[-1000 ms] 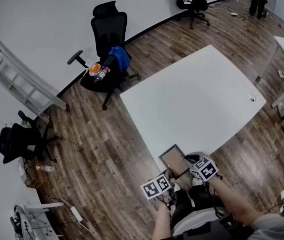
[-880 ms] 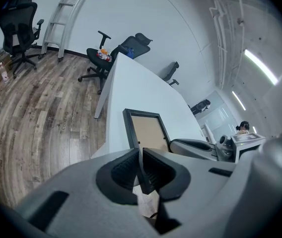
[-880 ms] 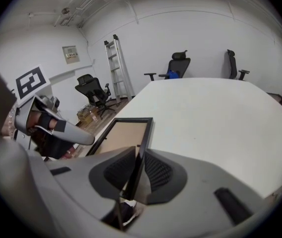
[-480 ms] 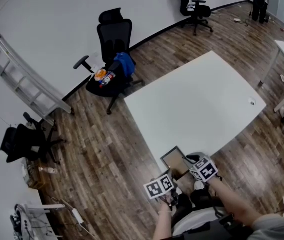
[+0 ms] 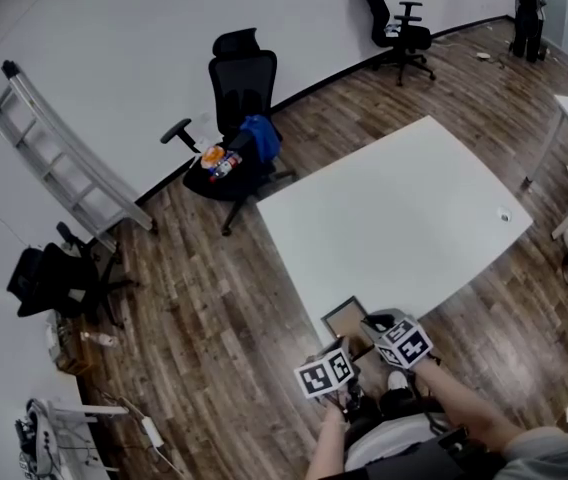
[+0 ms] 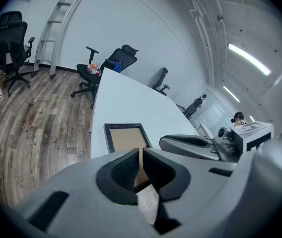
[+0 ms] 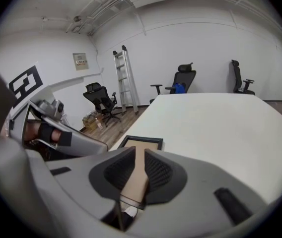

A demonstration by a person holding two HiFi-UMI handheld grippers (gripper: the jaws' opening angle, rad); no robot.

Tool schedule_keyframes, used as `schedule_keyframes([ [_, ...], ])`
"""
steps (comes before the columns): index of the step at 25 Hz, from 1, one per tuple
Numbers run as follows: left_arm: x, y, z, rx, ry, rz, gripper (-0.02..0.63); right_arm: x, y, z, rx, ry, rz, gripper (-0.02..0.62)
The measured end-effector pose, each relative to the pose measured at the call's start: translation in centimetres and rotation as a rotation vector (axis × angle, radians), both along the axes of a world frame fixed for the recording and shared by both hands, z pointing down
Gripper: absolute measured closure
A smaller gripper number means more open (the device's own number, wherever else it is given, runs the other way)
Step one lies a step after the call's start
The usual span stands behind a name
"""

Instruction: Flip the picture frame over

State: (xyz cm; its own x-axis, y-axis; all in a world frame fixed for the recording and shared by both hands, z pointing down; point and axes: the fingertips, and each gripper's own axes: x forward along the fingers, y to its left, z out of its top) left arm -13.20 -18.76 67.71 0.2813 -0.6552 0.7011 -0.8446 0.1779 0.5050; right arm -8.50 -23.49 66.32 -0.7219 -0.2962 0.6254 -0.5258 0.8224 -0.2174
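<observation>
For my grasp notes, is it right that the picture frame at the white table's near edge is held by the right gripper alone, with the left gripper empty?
Not quite: the left gripper is not empty. The left gripper view shows it shut on the picture frame. The right gripper does hold it, at the near edge of the white table.

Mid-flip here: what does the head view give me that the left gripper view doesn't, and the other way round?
Only the head view shows the small object far out on the white table and the floor all round it. Only the left gripper view shows the left gripper with its jaws closed on the near edge of the picture frame, and the ceiling lights. Both show the frame, brown backing up, at the table's near corner, the right gripper beside it, the ladder and the black chair holding something blue.
</observation>
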Motion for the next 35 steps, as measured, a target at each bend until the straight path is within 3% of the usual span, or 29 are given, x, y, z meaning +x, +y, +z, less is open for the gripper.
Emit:
schedule_keyframes([
  [10,0.0,-0.4,-3.4,0.134,-0.116,-0.062,0.603,-0.4,1.0,-2.9,0.070,-0.082,-0.026,0.584],
  [21,-0.1,0.0,-6.4,0.252,-0.236,-0.107,0.603,-1.0,1.5,-5.4,0.093,-0.180,-0.025,0.588],
  [31,-0.2,0.6,-7.6,0.297,-0.302,-0.116,0.603,-1.1,1.8,-7.4,0.167,-0.234,-0.019,0.588],
  [35,-0.7,0.6,-8.3,0.344,-0.357,-0.130,0.603,-1.2,1.7,-7.9,0.155,-0.272,0.006,0.588],
])
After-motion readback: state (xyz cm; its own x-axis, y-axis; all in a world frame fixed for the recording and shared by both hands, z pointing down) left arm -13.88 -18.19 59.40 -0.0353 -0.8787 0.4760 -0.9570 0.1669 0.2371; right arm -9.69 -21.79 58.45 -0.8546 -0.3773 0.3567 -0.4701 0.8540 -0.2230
